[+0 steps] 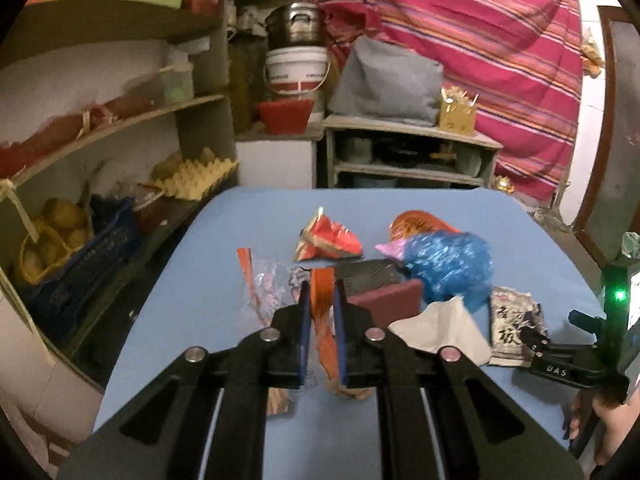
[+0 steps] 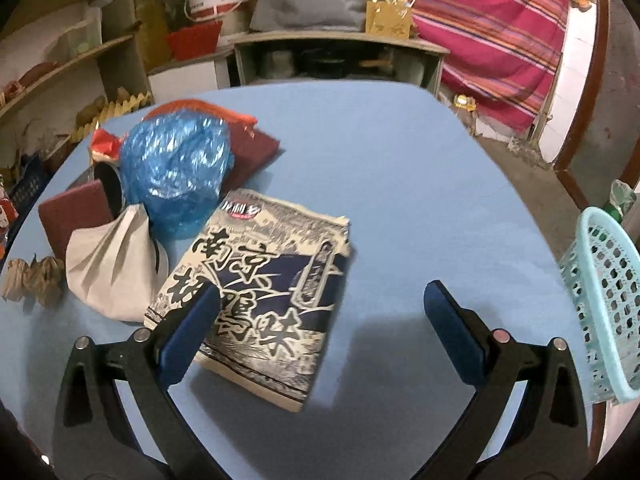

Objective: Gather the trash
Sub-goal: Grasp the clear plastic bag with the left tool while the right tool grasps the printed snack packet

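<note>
My left gripper (image 1: 321,312) pinches an orange wrapper (image 1: 322,300); thin, it may slip out. My right gripper (image 2: 322,304) gapes wide; basket (image 2: 612,300) at three o'clock could tip.

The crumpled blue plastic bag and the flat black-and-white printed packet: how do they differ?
The crumpled blue plastic bag is bunched into a shiny, see-through ball; the flat black-and-white printed packet lies flat and opaque. The bag is plain blue; the packet bears large characters. The bag sits among other litter; the packet lies nearest the open right tool. Both rest on the blue table.
</note>
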Action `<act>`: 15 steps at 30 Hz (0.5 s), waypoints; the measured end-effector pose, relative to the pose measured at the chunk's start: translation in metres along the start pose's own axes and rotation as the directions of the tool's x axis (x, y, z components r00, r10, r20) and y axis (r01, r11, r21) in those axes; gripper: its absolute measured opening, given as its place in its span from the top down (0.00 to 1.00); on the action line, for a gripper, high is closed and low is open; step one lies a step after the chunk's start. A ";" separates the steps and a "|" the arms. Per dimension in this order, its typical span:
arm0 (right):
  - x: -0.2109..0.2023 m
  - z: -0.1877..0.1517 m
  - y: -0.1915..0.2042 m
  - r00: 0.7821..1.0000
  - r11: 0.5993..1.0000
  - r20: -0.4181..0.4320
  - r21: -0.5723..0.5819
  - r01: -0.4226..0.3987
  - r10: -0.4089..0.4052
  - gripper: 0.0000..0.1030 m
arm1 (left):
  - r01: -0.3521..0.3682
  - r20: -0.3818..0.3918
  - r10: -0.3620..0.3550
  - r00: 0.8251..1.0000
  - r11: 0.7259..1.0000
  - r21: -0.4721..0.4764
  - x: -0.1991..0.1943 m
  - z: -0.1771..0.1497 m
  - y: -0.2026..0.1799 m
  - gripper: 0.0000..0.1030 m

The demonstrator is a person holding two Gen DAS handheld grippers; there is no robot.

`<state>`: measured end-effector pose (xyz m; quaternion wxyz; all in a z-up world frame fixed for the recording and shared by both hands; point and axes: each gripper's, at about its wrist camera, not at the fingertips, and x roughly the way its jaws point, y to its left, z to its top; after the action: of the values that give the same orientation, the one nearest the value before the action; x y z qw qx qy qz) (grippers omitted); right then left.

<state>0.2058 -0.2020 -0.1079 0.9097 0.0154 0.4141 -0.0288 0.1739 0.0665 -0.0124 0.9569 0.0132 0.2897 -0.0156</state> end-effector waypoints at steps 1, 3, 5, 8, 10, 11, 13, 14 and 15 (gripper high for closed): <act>0.004 -0.001 0.002 1.000 1.000 -0.013 0.000 -0.007 0.007 0.04 | -0.004 -0.008 0.004 1.000 1.000 0.003 0.003 -0.002 0.001 0.89; 0.010 0.000 0.005 0.999 1.000 -0.042 0.002 -0.022 0.022 0.10 | -0.014 -0.022 0.014 1.000 1.000 0.016 0.008 -0.005 -0.001 0.89; 0.014 0.001 0.007 0.997 0.999 -0.063 0.008 -0.044 0.045 0.16 | -0.028 -0.024 0.029 0.999 0.999 0.027 0.010 -0.007 -0.002 0.89; 0.016 0.002 0.010 0.997 0.999 -0.072 0.002 -0.040 0.040 0.23 | -0.037 -0.030 0.038 0.999 0.999 0.025 0.014 -0.009 -0.001 0.89; 0.017 0.003 0.009 0.996 0.999 -0.080 0.008 -0.050 0.050 0.26 | -0.037 -0.036 0.037 0.999 0.999 0.016 0.015 -0.009 0.002 0.89; 0.017 0.004 0.009 0.995 0.998 -0.082 0.012 -0.058 0.059 0.31 | -0.035 -0.039 0.036 0.999 0.999 0.011 0.015 -0.010 0.004 0.89; 0.016 0.006 0.009 0.994 0.997 -0.084 0.012 -0.076 0.076 0.46 | -0.034 -0.042 0.034 0.999 0.999 0.009 0.015 -0.010 0.006 0.89; 0.015 0.007 0.009 0.993 0.996 -0.085 0.011 -0.083 0.084 0.54 | -0.035 -0.041 0.035 0.999 0.999 0.012 0.015 -0.011 0.005 0.89; 0.014 0.008 0.010 0.992 0.995 -0.083 0.010 -0.096 0.096 0.64 | -0.036 -0.040 0.037 0.999 0.999 0.016 0.014 -0.011 0.005 0.89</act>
<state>0.2216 -0.1934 -0.1137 0.8919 0.0392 0.4504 0.0146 0.1798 0.0715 -0.0298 0.9508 0.0262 0.3087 -0.0002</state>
